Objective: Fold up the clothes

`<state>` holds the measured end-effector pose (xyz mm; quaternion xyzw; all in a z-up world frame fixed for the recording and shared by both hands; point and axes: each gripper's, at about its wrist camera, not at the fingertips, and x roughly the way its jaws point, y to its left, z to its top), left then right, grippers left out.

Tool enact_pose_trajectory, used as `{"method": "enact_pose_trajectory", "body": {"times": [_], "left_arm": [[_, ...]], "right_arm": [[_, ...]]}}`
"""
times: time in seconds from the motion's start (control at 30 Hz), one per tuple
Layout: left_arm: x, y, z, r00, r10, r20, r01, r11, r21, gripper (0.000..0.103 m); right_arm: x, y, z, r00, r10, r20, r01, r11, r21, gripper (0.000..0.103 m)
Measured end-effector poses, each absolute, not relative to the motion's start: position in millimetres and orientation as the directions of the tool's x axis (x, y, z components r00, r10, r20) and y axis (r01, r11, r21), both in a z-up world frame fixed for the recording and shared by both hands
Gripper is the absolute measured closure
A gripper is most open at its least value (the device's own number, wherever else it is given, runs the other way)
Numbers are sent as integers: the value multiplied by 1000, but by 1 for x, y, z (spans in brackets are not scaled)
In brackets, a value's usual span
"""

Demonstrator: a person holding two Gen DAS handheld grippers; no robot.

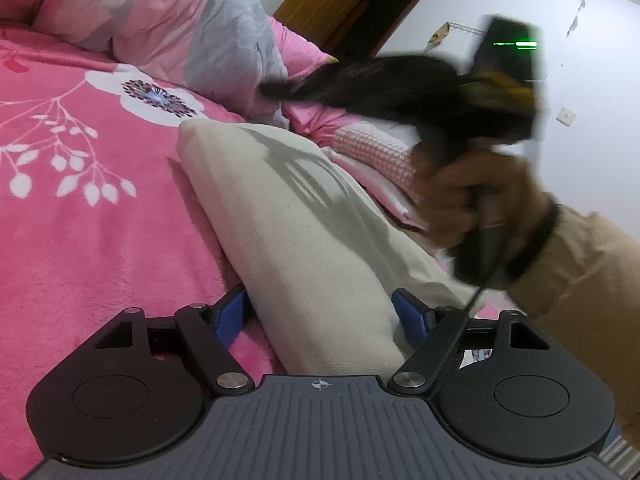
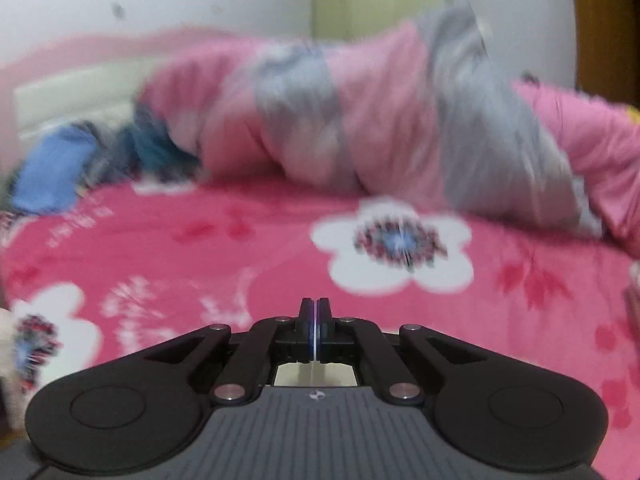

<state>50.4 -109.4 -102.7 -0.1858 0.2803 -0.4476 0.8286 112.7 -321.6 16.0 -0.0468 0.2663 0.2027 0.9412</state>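
While left gripper (image 1: 326, 316) straddles beige garment (image 1: 304, 216) (pads apart) | right gripper (image 2: 316, 328) closed, empty.

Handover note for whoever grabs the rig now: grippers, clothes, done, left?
Left gripper: fingers wide, straddling the near end of the folded beige garment on the pink floral blanket; whether they press on it is unclear.
Right gripper: shut, empty, above the blanket; its view is blurred. In the left view the right hand is to the right of the garment.
Done: beige garment looks folded into a long strip. A folded pink-and-white stack lies beyond it.
Left: probably a final fold or placing it on the stack; blue clothes lie at the blanket's far edge.
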Motion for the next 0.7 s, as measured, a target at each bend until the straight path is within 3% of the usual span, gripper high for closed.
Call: {"method": "enact_pose_trajectory", "body": {"times": [0.03, 0.13, 0.23, 0.33, 0.4, 0.53, 0.6, 0.7], "left_arm": [[50, -109, -102, 442, -845, -300, 638, 532, -557, 26], [52, -110, -101, 442, -839, -318, 630, 543, -555, 26], [53, -107, -95, 432, -837, -336, 632, 547, -549, 26], [47, -99, -88, 440, -832, -338, 642, 554, -530, 25], [40, -90, -84, 454, -829, -327, 649, 559, -516, 23], [39, -78, -81, 468, -824, -318, 637, 564, -526, 23], [41, -73, -80, 472, -821, -321, 623, 568, -538, 23], [48, -71, -78, 475, -816, -331, 596, 575, -561, 23]], "right_arm": [[108, -322, 20, 776, 369, -511, -420, 907, 17, 103], [125, -324, -29, 696, 304, -651, -394, 919, 8, 103], [129, -340, -27, 705, 351, -617, -328, 932, 155, 103], [108, -330, -5, 737, 299, -606, -332, 941, 60, 103], [84, -335, 18, 776, 325, -541, -326, 940, 97, 103], [39, -336, 20, 769, 392, -504, -407, 909, 86, 103], [40, -327, -27, 708, 336, -621, -398, 916, 42, 103], [26, -327, -47, 778, 329, -536, -340, 937, 81, 103]]}}
